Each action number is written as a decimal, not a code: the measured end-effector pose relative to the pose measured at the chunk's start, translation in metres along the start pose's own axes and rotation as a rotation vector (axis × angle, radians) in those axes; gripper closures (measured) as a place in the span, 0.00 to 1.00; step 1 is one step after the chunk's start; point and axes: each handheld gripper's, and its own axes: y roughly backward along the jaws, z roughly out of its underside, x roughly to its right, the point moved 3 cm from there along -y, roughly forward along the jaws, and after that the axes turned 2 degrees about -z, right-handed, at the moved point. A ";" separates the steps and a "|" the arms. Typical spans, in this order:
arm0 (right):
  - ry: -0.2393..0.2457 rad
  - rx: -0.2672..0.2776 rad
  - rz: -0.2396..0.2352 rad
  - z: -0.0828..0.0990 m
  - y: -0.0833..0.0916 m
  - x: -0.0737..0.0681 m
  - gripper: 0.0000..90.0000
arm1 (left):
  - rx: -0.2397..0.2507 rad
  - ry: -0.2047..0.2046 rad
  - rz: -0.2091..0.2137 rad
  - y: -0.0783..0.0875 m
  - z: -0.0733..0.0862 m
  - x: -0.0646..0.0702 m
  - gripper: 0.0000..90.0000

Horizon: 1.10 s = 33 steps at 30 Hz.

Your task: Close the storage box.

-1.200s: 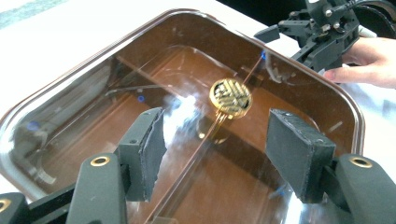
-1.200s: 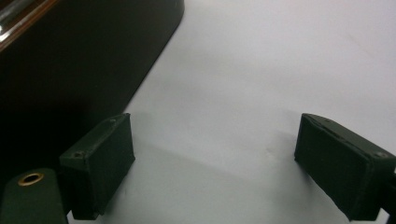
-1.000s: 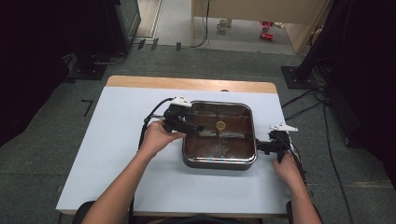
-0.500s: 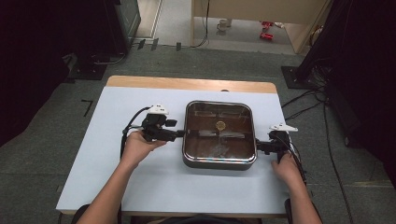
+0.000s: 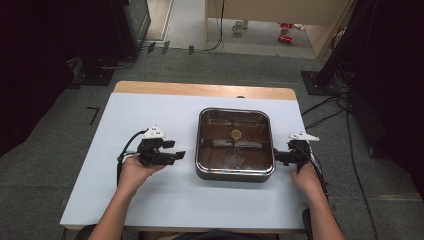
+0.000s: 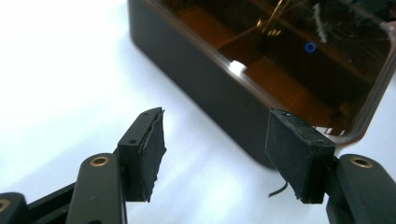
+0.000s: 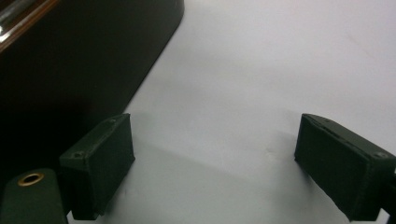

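A dark square pan with a glass lid [image 5: 234, 145] sits right of the table's centre; a small brass knob [image 5: 235, 133] tops the lid. My left gripper [image 5: 177, 155] is held over the table left of the pan, a short gap away, pointing at its side. In the left gripper view the gripper [image 6: 215, 154] is open with nothing between the jaws, and the pan's dark wall [image 6: 201, 88] lies just ahead. My right gripper [image 5: 278, 157] sits at the pan's right edge. In the right gripper view the gripper [image 7: 215, 168] is open and empty, with the pan's wall [image 7: 70, 70] close beside its left jaw.
The white table top [image 5: 150, 120] has a wooden strip along its far edge [image 5: 200, 90]. Cables [image 5: 330, 115] run over the grey floor to the right. Dark equipment stands [image 5: 95, 35] are beyond the far left corner.
My left gripper has drawn back to the left, from over the pan's left rim to the bare table beside it. The right gripper has stayed at the pan's right edge.
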 end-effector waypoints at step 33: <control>0.010 0.006 0.007 0.000 0.000 -0.001 0.13 | -0.035 -0.049 -0.284 -0.031 0.054 0.010 0.31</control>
